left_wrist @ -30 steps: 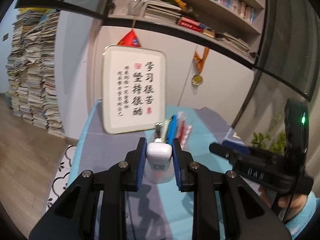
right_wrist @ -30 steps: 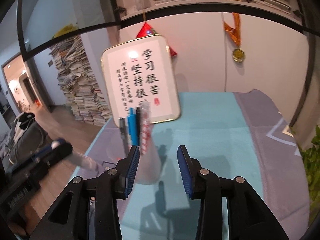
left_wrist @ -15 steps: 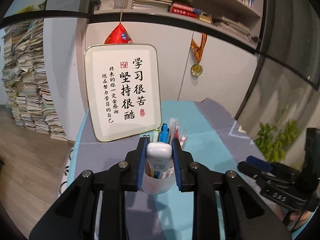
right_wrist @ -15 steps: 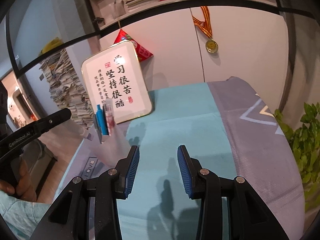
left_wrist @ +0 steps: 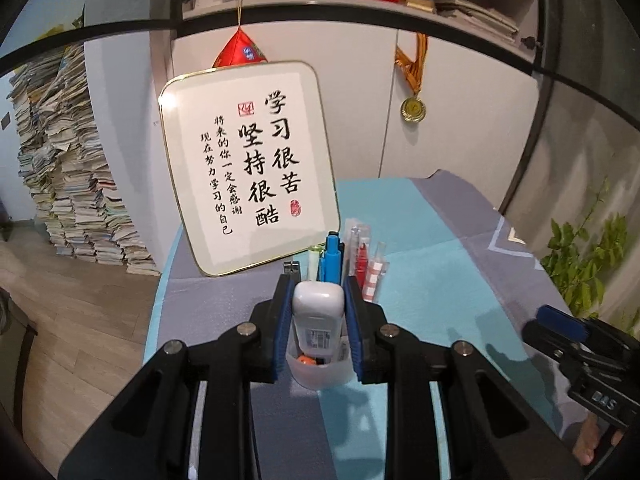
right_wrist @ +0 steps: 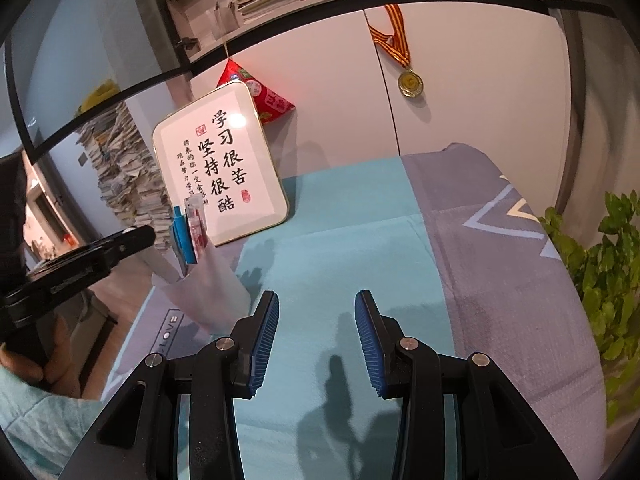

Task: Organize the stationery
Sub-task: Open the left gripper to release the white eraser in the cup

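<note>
My left gripper (left_wrist: 318, 304) is shut on a white bottle (left_wrist: 319, 316) with a printed label, held upright with its lower end inside a translucent white pen cup (left_wrist: 320, 372). The cup holds a blue pen (left_wrist: 332, 256), a red pen (left_wrist: 361, 258) and other stationery. In the right wrist view the cup (right_wrist: 208, 284) stands at the left with the left gripper (right_wrist: 132, 240) above it. My right gripper (right_wrist: 316, 328) is open and empty over the teal cloth, to the right of the cup.
A framed calligraphy board (left_wrist: 248, 168) leans at the back of the table (right_wrist: 360, 220). The cloth is teal in the middle and grey at the sides. A green plant (right_wrist: 600, 272) stands past the right edge. Stacked papers (left_wrist: 64, 176) rise on the floor at left.
My left gripper has lowered the white bottle into the pen cup. My right gripper has drawn back to the right, away from the cup, and stayed open.
</note>
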